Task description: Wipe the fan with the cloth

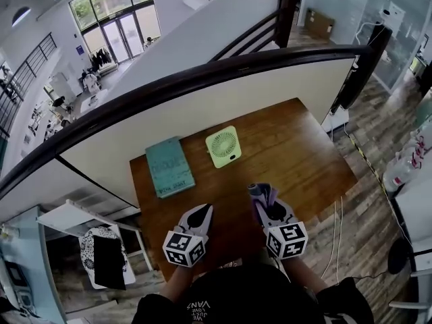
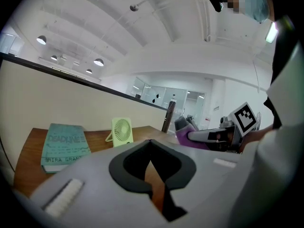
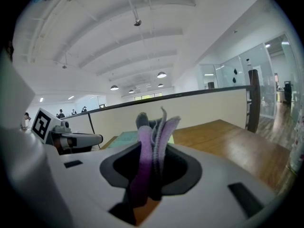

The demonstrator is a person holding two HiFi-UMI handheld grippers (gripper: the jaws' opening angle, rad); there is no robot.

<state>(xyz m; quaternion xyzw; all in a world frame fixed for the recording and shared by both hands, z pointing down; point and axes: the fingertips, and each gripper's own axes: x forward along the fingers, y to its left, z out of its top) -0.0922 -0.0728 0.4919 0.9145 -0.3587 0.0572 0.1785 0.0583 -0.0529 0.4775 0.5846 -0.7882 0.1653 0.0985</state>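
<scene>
A small pale-green square fan [image 1: 223, 146] stands upright near the back of the wooden table [image 1: 297, 147]; the left gripper view shows the fan [image 2: 122, 130] ahead and a little left. My right gripper [image 1: 260, 196] is shut on a purple and grey cloth [image 1: 263, 194], which sticks up between its jaws [image 3: 152, 141] and hides the fan behind it. My left gripper [image 1: 206, 211] is shut with nothing in it [image 2: 151, 142]. Both grippers hover over the table's near part, well short of the fan.
A teal book [image 1: 169, 165] lies flat left of the fan, also in the left gripper view [image 2: 65, 146]. A white half wall with a dark rail [image 1: 202, 79] runs behind the table. Beyond the table's right edge lies plank floor [image 1: 378, 140].
</scene>
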